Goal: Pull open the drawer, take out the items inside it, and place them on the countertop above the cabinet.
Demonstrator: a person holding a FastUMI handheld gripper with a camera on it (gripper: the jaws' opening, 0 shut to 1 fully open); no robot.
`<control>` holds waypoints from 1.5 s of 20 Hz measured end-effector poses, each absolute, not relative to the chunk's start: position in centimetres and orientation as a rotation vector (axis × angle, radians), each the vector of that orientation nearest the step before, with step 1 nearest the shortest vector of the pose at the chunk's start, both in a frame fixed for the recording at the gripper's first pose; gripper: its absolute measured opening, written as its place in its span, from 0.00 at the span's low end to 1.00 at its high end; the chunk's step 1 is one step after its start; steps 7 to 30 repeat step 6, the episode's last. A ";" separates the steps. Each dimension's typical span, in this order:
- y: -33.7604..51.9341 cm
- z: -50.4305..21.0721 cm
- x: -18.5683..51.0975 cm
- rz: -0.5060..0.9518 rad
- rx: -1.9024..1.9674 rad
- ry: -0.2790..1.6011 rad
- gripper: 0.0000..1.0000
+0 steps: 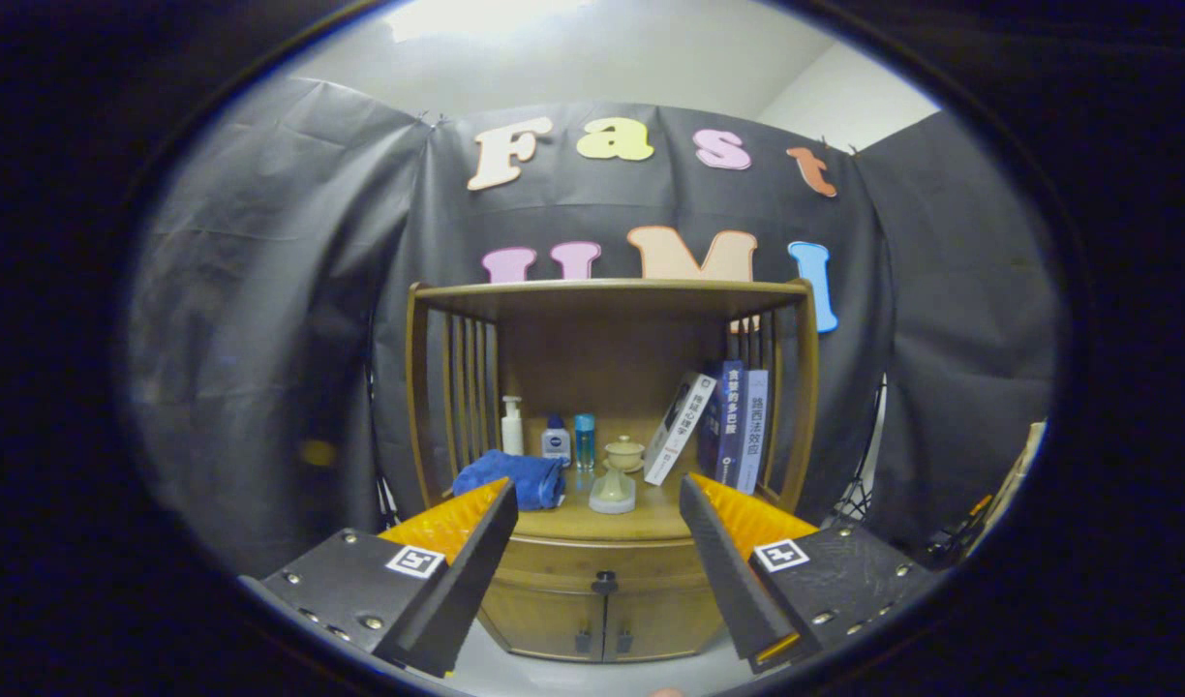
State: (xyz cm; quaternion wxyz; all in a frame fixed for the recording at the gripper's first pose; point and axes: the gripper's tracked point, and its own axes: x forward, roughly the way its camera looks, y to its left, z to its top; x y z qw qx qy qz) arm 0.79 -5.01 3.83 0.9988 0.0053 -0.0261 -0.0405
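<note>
A wooden cabinet [607, 387] stands against the booth wall, well beyond my fingers. Its drawer [602, 560] is closed, with a small dark knob [604, 583] at the middle of its front. The countertop [612, 518] lies just above the drawer. My gripper [597, 494] is open, held some way back from the cabinet, with nothing between its fingers. The drawer front shows in the gap between them. What lies inside the drawer is hidden.
On the countertop lie a folded blue towel [511, 477], a white pump bottle [512, 426], two small bottles [570, 440], a pale lidded cup [624, 453] on a stand and leaning books [714, 426]. Two closed doors [602, 620] sit under the drawer.
</note>
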 end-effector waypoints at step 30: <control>-8.0 5.7 -0.2 -0.128 0.000 -0.099 1.00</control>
